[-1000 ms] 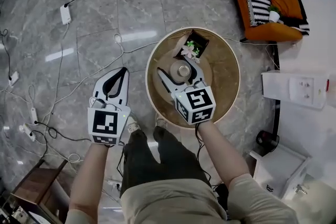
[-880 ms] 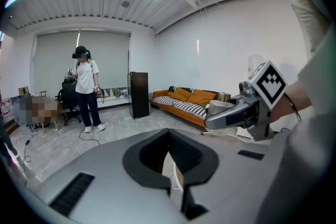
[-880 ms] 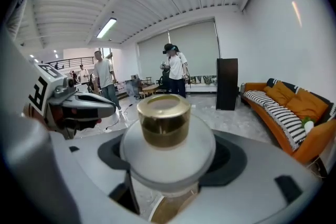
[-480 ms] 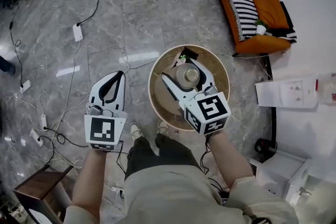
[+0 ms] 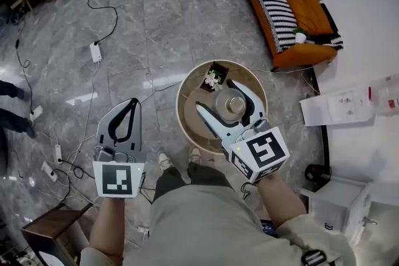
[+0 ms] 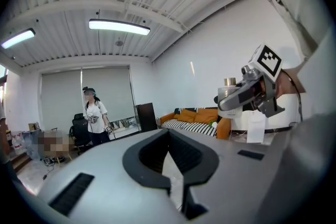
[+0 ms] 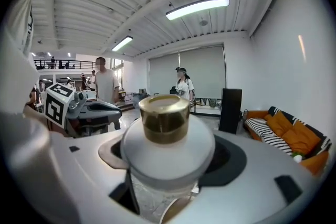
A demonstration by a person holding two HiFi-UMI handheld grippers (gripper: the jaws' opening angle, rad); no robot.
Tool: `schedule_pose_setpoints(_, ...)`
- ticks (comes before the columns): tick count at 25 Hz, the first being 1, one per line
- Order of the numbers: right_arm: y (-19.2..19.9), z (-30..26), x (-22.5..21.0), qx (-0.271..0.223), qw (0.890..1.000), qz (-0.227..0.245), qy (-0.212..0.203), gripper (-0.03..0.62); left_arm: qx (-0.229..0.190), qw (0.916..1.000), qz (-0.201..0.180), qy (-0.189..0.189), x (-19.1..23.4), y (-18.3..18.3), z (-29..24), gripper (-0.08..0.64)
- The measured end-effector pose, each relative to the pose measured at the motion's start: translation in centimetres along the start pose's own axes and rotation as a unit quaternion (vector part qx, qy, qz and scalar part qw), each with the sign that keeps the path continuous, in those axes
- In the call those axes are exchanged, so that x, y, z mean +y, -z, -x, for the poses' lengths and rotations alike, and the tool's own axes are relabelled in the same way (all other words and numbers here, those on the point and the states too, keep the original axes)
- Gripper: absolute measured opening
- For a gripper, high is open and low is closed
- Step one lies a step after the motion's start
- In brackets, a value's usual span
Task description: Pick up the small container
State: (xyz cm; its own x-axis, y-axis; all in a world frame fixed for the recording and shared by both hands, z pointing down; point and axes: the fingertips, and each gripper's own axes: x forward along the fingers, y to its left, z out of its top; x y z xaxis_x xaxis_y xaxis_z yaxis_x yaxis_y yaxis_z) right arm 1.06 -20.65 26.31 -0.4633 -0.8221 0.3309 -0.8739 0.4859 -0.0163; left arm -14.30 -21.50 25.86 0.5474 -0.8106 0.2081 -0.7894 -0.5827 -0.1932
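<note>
The small container [image 5: 235, 104] is a white jar with a gold cap. My right gripper [image 5: 227, 100] is shut on it, one jaw on each side. The jar hangs above the round wooden table [image 5: 189, 116]. In the right gripper view the container [image 7: 164, 122] fills the middle between the grey jaws, with the floor and the table rim below it. My left gripper [image 5: 131, 104] hangs over the floor to the left of the table, shut and holding nothing. The left gripper view shows its pads [image 6: 181, 157] together, and the right gripper with the jar [image 6: 230, 96] off to the right.
A small black pot with flowers [image 5: 216, 76] stands at the table's far edge. Behind it is an orange sofa [image 5: 298, 4] with a striped cushion. Cables and power strips [image 5: 95, 52] lie across the marble floor at left. White boxes [image 5: 335, 109] sit at right. People stand farther off.
The right gripper has risen with the container, which now hangs higher above the table. The left gripper has dropped back toward my body. The head view has tilted to show more of the room.
</note>
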Motion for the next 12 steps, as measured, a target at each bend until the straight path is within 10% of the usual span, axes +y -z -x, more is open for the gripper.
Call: schedule_pose_setpoints(12, -2.6, 6.4, 4.1, -0.017, 1.000, 0.005, -0.020, 0.340, -0.017, 0.9998, -0.005, 0.000, -2.4, -3.2, 5.2, 0.005)
